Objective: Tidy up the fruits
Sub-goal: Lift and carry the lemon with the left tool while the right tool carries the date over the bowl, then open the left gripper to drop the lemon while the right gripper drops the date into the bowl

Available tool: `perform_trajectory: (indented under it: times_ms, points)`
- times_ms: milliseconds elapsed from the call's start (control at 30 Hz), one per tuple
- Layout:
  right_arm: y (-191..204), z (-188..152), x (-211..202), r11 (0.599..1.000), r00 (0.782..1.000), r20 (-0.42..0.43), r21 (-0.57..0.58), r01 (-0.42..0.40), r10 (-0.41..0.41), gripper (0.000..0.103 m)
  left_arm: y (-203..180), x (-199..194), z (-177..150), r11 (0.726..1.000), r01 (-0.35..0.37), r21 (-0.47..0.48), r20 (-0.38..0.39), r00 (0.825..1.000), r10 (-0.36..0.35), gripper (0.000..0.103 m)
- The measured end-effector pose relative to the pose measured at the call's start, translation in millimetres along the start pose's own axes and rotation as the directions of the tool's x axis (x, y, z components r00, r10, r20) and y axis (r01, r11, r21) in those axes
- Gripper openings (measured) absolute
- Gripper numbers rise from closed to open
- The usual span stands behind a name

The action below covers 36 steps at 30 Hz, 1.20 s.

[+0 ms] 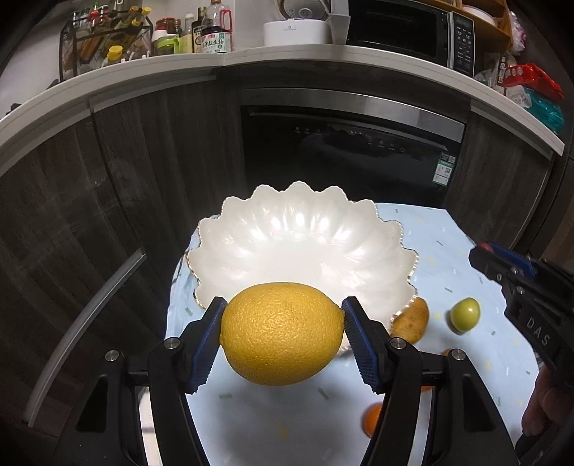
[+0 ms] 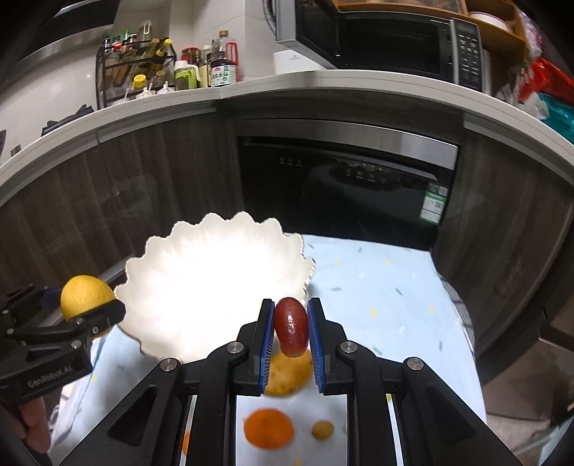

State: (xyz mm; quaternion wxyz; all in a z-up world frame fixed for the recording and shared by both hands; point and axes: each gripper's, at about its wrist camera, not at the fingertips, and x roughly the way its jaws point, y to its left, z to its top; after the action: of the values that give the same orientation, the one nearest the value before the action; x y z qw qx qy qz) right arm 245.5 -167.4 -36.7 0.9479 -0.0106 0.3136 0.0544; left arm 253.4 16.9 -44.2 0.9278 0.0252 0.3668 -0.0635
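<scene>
**Held items**
- Left gripper (image 1: 283, 335): lower centre of the left wrist view, blue pads pressed on either end of a large yellow lemon-shaped citrus (image 1: 281, 333), carried in the air in front of the bowl's near rim. In the right wrist view the same gripper and fruit sit at the left edge, beside the bowl's left rim.
- Right gripper (image 2: 290, 329): lower centre of the right wrist view, jaws drawn narrow and clamped on a small dark red oval fruit (image 2: 291, 327), held upright above the cloth just right of the bowl. In the left wrist view only its black body shows at the right edge; the jaws cannot be read there.

**Receptacle**
- White scalloped bowl (image 1: 229, 222): centre of both views, on the tablecloth, nothing seen inside.

**On the cloth**
- Pale blue tablecloth (image 1: 448, 243) with small flecks.
- Brownish-yellow oblong fruit (image 1: 410, 322), touching the bowl's right rim; type unclear.
- Small green round fruit (image 1: 464, 314), right of it, apart.
- Orange (image 2: 268, 428), bottom of the right wrist view, blurred.
- Small yellowish round fruit (image 2: 322, 429), just right of the orange.

**Background**
- Dark built-in appliance (image 1: 351, 150) beneath a white counter (image 1: 287, 59); microwave (image 1: 405, 28) at upper right; bottles and rack (image 1: 107, 36) at upper left.
</scene>
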Motion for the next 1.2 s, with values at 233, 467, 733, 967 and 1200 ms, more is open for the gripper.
perform_trajectory:
  times_ms: [233,467,733,967,1200]
  points:
    - [8.9,13.6,32.9,1.0,1.0,-0.025,-0.015,-0.02,0.019,0.02,14.3,26.3,14.0,1.0,0.016,0.005,-0.012,1.0,-0.016,0.065]
    - [14.5,18.4,62.1,0.999,0.998,-0.06,-0.026,-0.023,0.022,0.02,25.6,50.1,20.2,1.0,0.015,-0.013,-0.038,0.999,-0.016,0.065]
    - [18.7,18.5,85.9,0.999,0.994,-0.1,-0.018,-0.048,0.046,0.02,34.3,70.6,18.5,0.999,0.015,-0.028,-0.07,0.997,-0.017,0.065]
    - [23.5,19.8,96.4,0.997,0.991,-0.122,-0.027,-0.065,0.062,0.02,38.6,79.0,16.4,0.999,0.012,-0.038,-0.092,0.996,-0.015,0.065]
    - [27.1,20.2,97.0,0.998,0.991,-0.127,-0.034,-0.054,0.049,0.044,40.9,86.5,11.8,0.999,-0.006,-0.046,-0.133,0.991,0.0,0.066]
